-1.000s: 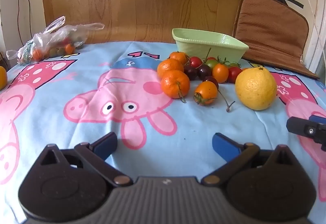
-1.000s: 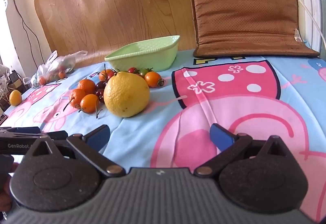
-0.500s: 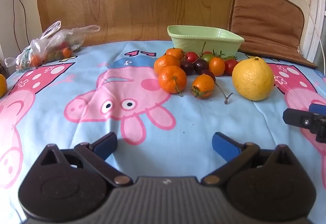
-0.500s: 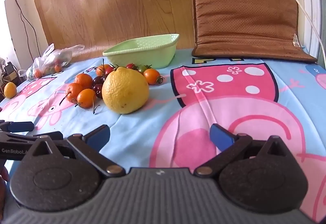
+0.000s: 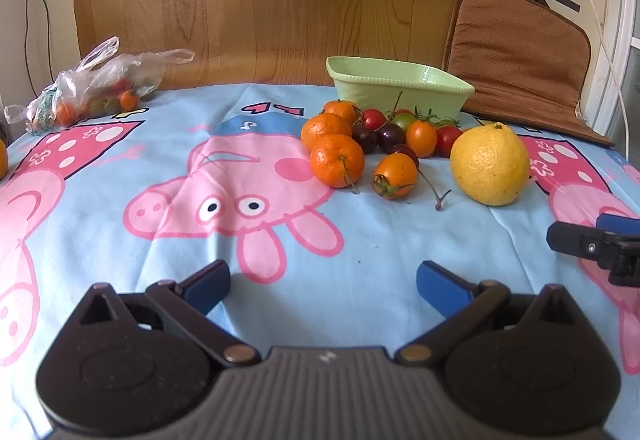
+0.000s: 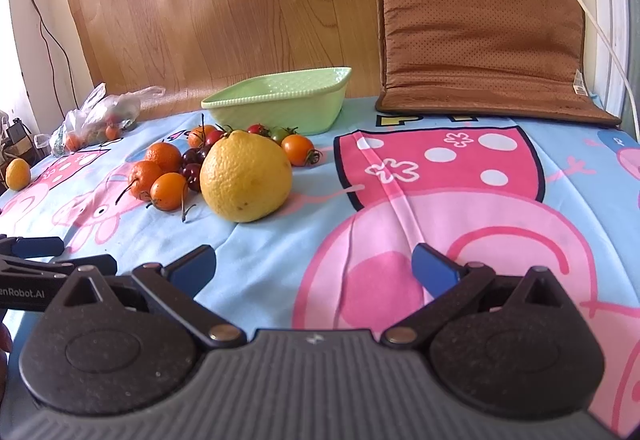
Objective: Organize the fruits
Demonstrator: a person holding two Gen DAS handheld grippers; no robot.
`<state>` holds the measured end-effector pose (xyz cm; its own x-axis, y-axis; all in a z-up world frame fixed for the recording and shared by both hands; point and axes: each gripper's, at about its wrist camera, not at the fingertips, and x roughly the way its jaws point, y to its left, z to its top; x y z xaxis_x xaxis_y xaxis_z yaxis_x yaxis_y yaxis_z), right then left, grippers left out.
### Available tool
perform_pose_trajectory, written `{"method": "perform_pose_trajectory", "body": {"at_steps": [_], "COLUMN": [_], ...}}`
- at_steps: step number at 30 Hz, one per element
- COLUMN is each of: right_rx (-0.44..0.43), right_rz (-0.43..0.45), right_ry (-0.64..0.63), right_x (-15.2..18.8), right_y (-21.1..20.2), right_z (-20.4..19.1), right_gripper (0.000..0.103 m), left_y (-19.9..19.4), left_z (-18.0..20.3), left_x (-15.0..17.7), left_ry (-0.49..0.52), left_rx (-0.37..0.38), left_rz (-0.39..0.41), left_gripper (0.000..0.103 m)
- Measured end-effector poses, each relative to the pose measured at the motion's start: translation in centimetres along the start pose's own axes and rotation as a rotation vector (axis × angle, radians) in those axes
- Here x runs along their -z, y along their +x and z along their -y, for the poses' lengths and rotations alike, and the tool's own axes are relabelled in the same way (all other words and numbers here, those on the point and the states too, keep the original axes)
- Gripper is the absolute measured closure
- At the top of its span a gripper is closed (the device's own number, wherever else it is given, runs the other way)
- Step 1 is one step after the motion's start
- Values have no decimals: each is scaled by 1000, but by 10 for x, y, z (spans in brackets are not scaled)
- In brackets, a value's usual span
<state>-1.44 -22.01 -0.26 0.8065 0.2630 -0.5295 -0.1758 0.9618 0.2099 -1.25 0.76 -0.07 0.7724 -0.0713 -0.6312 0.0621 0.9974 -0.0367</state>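
A pale green dish, a yellow citrus, orange mandarins, and a blue-and-pink cartoon-pig cloth.

Inventory, counted from both wrist views:

- Large yellow citrus — 1.
- Mandarins — 3, clustered left of the pile.
- Orange cherry tomatoes — 2; red ones — at least 2; green — 1.
- Dark cherries — about 3; the pile hides any others.
- Green dish — 1.
- Plastic bag of small fruit — 1; contents too blurred to count.
- Lone orange-yellow fruit at the far left of the surface — 1.
- Brown cushion — 1.
- Hand-held grippers — 2: left hand-held gripper, right hand-held gripper.
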Motion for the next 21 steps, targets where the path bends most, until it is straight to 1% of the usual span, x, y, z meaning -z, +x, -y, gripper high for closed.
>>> {"method": "perform_pose_trajectory", "body": {"at_steps": [4,10,11,12,14,17,20,21], "right_rx": [-6,2,4,5,6,9,-3,-12], "right_rz": [4,21,25,24,17,24,28,27], "right_ry": [4,-5,-5,-4,1,1,1,4], "right_x": [0,1,1,2,1,2,1,-1], "right_y": [-1,-3,-4,-4,-4,-5,-6,-6], "right_z": [1,-1,-1,-1,0,-1,0,1], "right_gripper": [0,0,1,6,7,13,21,26], "left_y": [0,-4,-4,-4,-4,-5,-6,-7], "left_z": [-1,-8,-8,-8,-8,-9,-12,-12], "left_x": [1,3,3,3,3,4,4,4], "left_ry": [-4,-42,-46,-48,-51,-61,-72,-77], "left_rx": [7,40,42,43,43,47,52,51], "left_rz": [4,24,26,27,30,35,43,47], "left_gripper": [0,0,0,0,0,0,0,0]}}
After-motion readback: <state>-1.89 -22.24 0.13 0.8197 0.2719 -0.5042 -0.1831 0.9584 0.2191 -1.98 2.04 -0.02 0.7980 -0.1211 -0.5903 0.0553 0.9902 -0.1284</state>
